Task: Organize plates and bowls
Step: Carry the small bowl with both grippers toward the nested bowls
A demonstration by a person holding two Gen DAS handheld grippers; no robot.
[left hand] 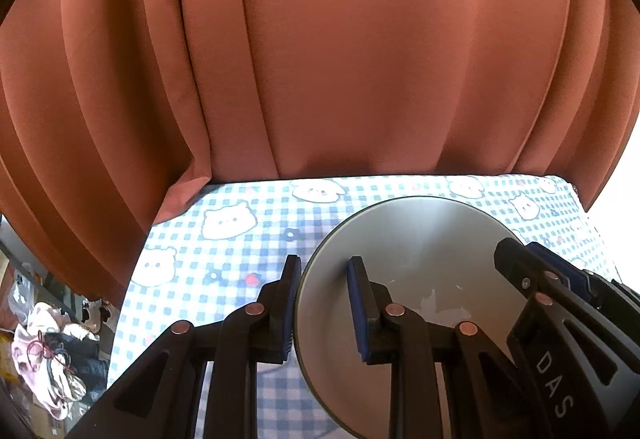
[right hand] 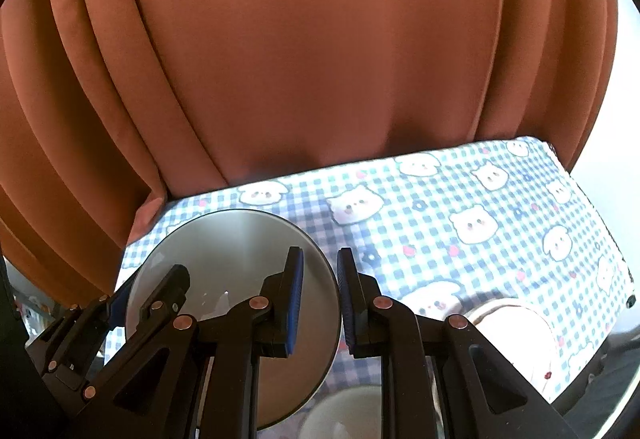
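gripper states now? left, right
Left gripper: shut on the grey plate, at its left rim.
Right gripper: shut on the same plate's right rim.

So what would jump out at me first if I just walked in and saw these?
Probably the grey plate, gripped on opposite edges by the left gripper and the right gripper, above a blue checked tablecloth printed with cartoon bears. Behind it, a big rust-orange curtain fills the upper part of both views. A white bowl sits low on the right.
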